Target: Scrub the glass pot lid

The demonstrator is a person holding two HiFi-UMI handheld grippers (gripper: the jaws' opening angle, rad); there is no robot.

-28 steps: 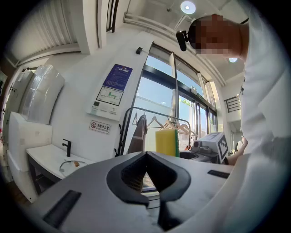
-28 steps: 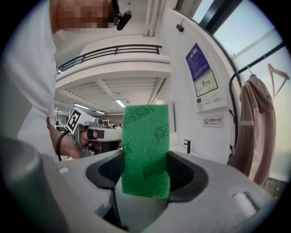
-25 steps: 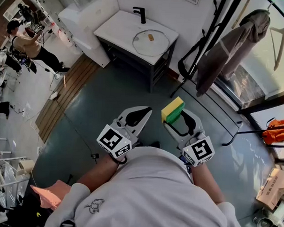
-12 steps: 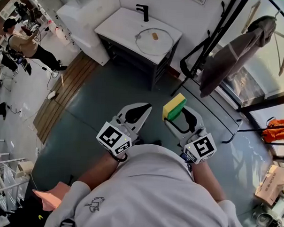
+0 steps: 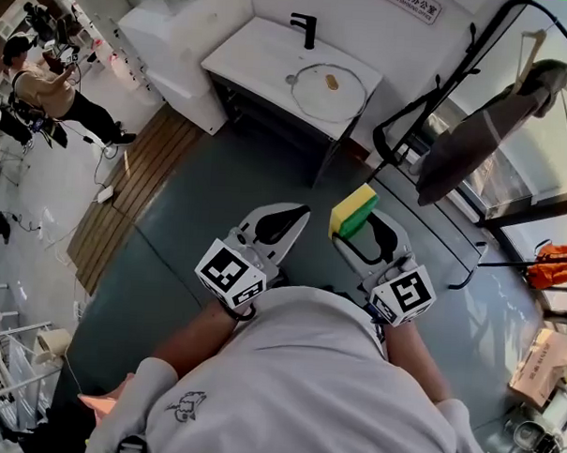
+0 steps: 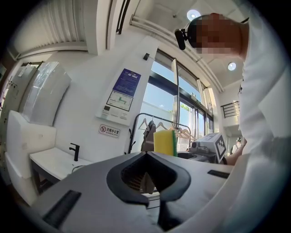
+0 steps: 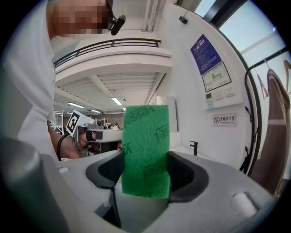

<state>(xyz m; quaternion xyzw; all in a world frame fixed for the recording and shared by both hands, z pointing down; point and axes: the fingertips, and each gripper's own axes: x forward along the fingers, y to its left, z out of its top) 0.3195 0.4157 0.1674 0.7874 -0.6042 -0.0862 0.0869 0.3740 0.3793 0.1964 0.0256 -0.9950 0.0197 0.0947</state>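
Note:
The glass pot lid point(image 5: 315, 95) lies in the round basin of a white sink counter point(image 5: 249, 55) at the far wall, well ahead of both grippers. My right gripper point(image 5: 358, 224) is shut on a yellow sponge point(image 5: 352, 210), which stands upright between its jaws. The sponge's green scouring face point(image 7: 145, 150) fills the middle of the right gripper view. My left gripper point(image 5: 298, 212) is held level beside it, shut with nothing in it; its jaws meet point(image 6: 146, 154) in the left gripper view, where the sponge point(image 6: 164, 142) shows to the right.
A black faucet point(image 5: 304, 29) stands at the back of the counter. A black clothes rack point(image 5: 430, 96) with a hanging coat point(image 5: 485, 131) stands to the right of the sink by the windows. Another person point(image 5: 46, 84) stands far left. Grey floor lies between me and the sink.
Both grippers have been carried forward toward the sink counter, which now sits nearer and further right in the head view. The sponge stays gripped; the left jaws stay shut.

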